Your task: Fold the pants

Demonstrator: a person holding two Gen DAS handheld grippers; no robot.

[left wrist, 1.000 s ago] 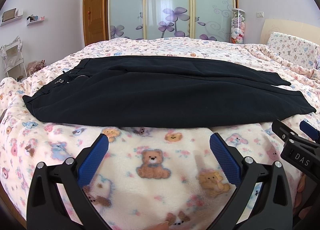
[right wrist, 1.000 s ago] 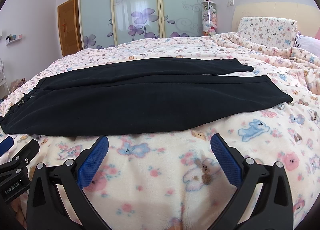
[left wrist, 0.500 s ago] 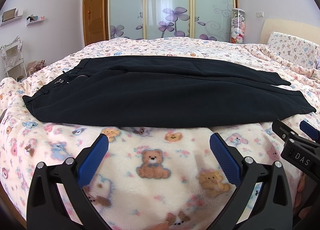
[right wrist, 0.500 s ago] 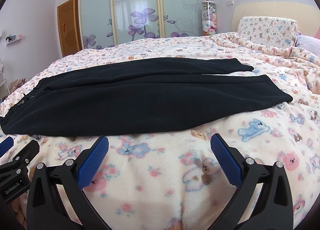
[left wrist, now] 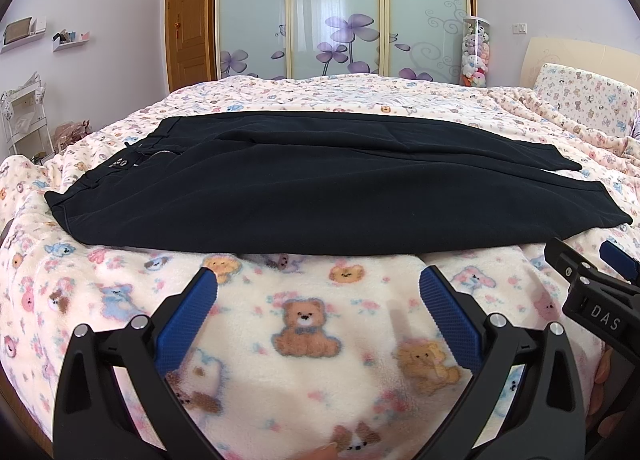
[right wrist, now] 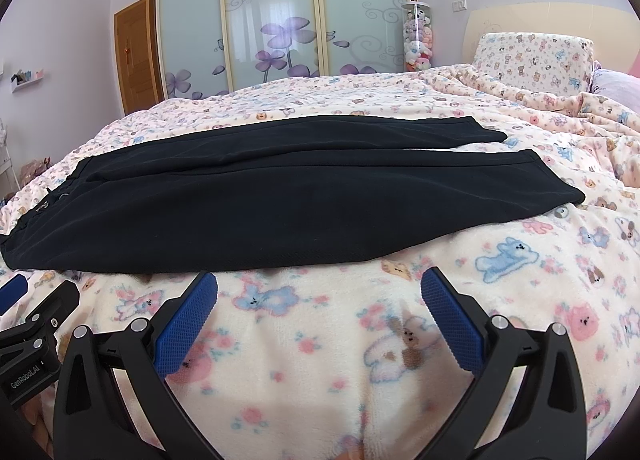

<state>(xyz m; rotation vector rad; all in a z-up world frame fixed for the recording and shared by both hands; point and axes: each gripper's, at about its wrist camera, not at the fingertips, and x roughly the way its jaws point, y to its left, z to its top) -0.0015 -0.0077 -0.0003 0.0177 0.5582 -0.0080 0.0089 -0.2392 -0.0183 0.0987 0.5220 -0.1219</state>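
Black pants (left wrist: 320,188) lie flat across the bed, waistband at the left, the two leg ends at the right, one leg beside the other. They show in the right wrist view too (right wrist: 288,196). My left gripper (left wrist: 318,284) is open and empty, just short of the pants' near edge at its middle. My right gripper (right wrist: 319,282) is open and empty, near the same edge, further right. The right gripper's body shows at the right edge of the left wrist view (left wrist: 592,292); the left gripper's body shows at the left of the right wrist view (right wrist: 36,324).
The bed is covered by a pink bear-print blanket (left wrist: 308,340). A pillow (right wrist: 532,56) and headboard stand at the right. Sliding wardrobe doors (left wrist: 340,8) and a wooden door (left wrist: 188,32) are behind the bed. A white rack (left wrist: 24,124) stands at the far left.
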